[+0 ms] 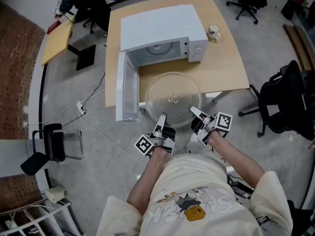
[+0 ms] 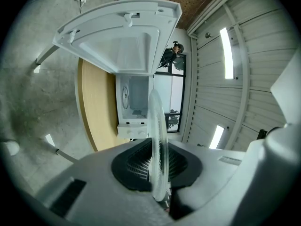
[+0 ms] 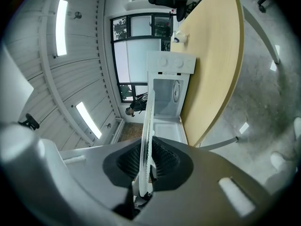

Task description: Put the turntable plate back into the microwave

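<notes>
We hold the glass turntable plate (image 1: 173, 93) level just in front of the microwave (image 1: 162, 26), facing its open cavity and beside its swung-open door (image 1: 126, 90). Our left gripper (image 1: 162, 117) and right gripper (image 1: 194, 111) each pinch the rim farthest from the microwave, pads pressed on the glass. The plate seems to hover clear of the table (image 1: 226, 63), though we cannot be sure.

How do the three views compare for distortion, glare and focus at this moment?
Head view: evenly lit, sharp, mild bending at the edges; the clear turntable plate is faint against the table. Left gripper view: heavy fisheye, dark corners, bright ceiling lights, plate edge soft close up. Right gripper view: the same.
</notes>
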